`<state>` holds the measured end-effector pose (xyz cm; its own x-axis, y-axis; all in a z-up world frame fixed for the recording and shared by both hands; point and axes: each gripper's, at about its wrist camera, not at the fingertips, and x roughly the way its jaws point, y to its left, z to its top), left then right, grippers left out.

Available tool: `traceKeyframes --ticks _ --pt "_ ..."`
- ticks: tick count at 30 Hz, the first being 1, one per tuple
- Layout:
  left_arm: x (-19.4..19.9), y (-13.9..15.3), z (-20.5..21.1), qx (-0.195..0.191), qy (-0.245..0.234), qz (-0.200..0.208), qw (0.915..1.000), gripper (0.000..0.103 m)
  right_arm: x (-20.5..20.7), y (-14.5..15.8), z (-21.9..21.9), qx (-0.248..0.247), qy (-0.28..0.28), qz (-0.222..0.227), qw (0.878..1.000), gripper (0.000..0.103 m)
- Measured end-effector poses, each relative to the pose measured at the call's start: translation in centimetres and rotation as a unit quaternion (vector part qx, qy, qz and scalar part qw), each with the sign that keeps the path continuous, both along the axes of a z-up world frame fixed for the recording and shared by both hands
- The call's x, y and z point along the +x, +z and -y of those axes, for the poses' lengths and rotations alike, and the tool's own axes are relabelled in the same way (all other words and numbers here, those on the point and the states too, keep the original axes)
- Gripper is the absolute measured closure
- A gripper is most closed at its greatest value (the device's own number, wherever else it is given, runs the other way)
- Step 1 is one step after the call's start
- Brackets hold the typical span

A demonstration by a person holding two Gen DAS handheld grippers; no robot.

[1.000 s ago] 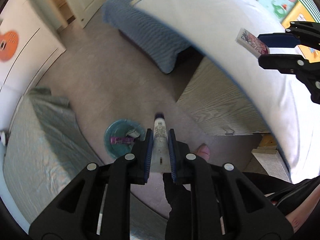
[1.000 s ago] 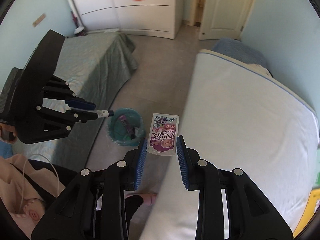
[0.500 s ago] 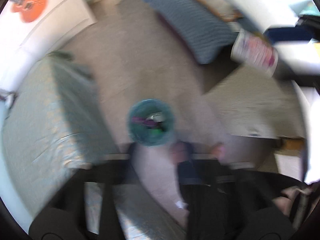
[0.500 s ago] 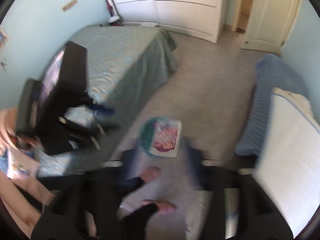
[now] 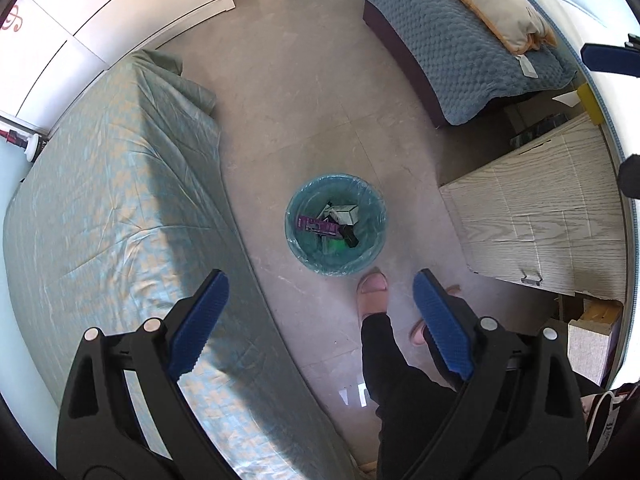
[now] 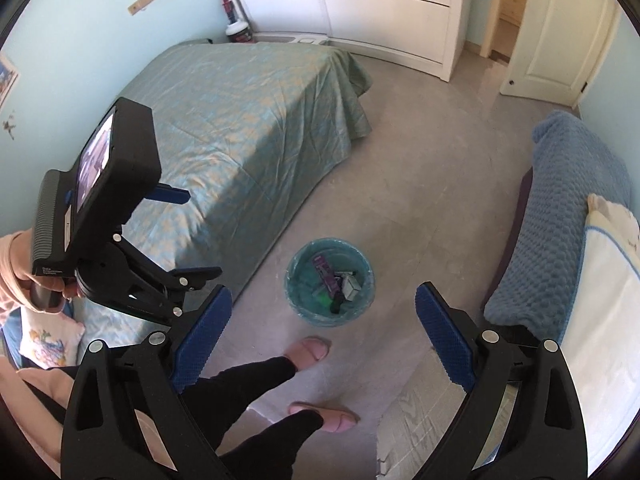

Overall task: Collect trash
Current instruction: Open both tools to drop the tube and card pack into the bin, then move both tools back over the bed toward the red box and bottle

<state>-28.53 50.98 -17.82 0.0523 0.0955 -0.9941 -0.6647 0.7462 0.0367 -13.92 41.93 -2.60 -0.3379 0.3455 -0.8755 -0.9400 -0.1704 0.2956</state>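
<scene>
Trash (image 5: 328, 226) lies inside the teal-lined waste bin (image 5: 372, 254) on the grey floor (image 5: 320, 92), directly below both tools. The left gripper (image 5: 320, 320) points straight down with its blue jaws opening wide and nothing between them; the right gripper (image 6: 322, 320) angles down at the same bin (image 6: 362, 300), its jaws spread wide and likewise empty. A purple packet (image 6: 326, 274), a small box (image 6: 352, 286) and a dark item sit among the contents. Just beside the bin stands the person's foot in a pink slipper (image 5: 373, 290); the green-covered bed (image 5: 120, 220) flanks one side, the blue blanket (image 5: 460, 48) and a wood-grain panel (image 5: 536, 216) the other. The risks from here appear modest: a step forward could clip the light bin and tip it, spilling what is collected, and a wide-set finger swinging away could snag the bed cover. No loose rubbish shows on the visible floor, so anything left to collect probably lies out of frame.
</scene>
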Motion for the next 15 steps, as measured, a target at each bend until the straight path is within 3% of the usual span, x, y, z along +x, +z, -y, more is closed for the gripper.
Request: traceKeyframes --ticks 9,15 --pt "3.7 2.7 1.8 0.015 -0.057 0.022 0.998 0.012 3.2 1.1 4.1 0.004 -0.066 0.015 0.998 0.011" --pt "8.9 5.2 5.7 0.032 -0.147 0.044 0.9876 0.012 8.0 1.7 9.8 0.004 -0.159 0.02 0.987 0.011"
